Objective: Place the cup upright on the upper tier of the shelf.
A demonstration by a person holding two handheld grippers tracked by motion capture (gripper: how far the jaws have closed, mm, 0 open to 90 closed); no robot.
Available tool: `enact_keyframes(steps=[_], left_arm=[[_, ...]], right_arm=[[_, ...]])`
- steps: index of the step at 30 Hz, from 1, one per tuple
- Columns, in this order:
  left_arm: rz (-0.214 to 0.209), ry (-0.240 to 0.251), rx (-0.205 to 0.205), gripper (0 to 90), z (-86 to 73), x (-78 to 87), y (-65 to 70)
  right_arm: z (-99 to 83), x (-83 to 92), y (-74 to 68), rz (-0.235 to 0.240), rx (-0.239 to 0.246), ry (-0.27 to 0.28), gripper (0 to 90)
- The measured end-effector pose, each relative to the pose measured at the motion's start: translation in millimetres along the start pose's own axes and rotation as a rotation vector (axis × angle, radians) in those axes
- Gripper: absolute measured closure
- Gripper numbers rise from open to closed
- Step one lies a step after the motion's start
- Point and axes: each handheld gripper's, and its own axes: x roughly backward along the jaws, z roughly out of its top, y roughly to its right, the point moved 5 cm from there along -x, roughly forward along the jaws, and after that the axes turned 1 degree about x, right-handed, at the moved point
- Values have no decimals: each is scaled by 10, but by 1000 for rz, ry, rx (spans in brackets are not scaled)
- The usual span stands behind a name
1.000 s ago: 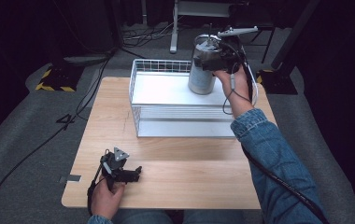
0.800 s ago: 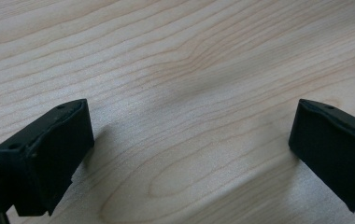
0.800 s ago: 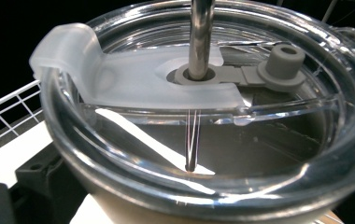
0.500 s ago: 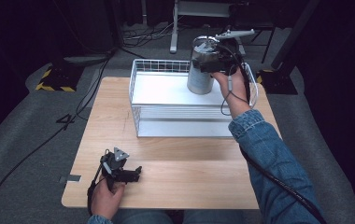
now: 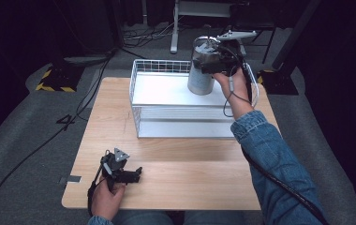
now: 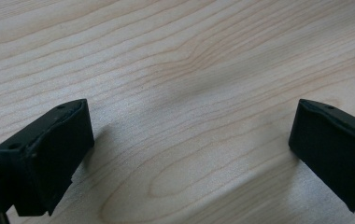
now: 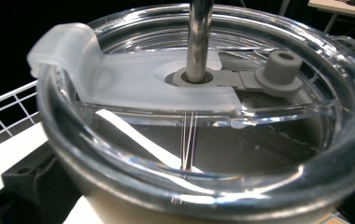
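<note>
No writing readable; my right claw [image 5: 207,63] grips the lidded steel tumbler [image 5: 201,75] over the wire basket [image 5: 141,112]; my left claw [image 5: 136,173] rests wide open, empty, on the surface [image 5: 185,178].

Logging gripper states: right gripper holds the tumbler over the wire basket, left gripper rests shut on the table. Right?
Not quite: the left gripper is open, its jaws wide apart over bare table in the left gripper view. The rest stands: right gripper holds the tumbler over the wire basket.

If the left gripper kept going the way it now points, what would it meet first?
Probably the bare table: the left gripper, jaws open, angles down at the wood with nothing between them or ahead.
</note>
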Motion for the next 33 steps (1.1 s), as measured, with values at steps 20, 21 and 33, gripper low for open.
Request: enact_keyframes(steps=[20, 21, 33], left_arm=[[-2, -1, -6, 4, -3, 2, 2], [-1, 1, -5, 4, -3, 1, 2], [-1, 2, -6, 4, -3, 1, 3]], right_arm=[[-44, 539, -108, 42, 24, 46, 0], [-63, 629, -130, 54, 28, 54, 0], [-260, 1081, -216, 104, 43, 85, 0]])
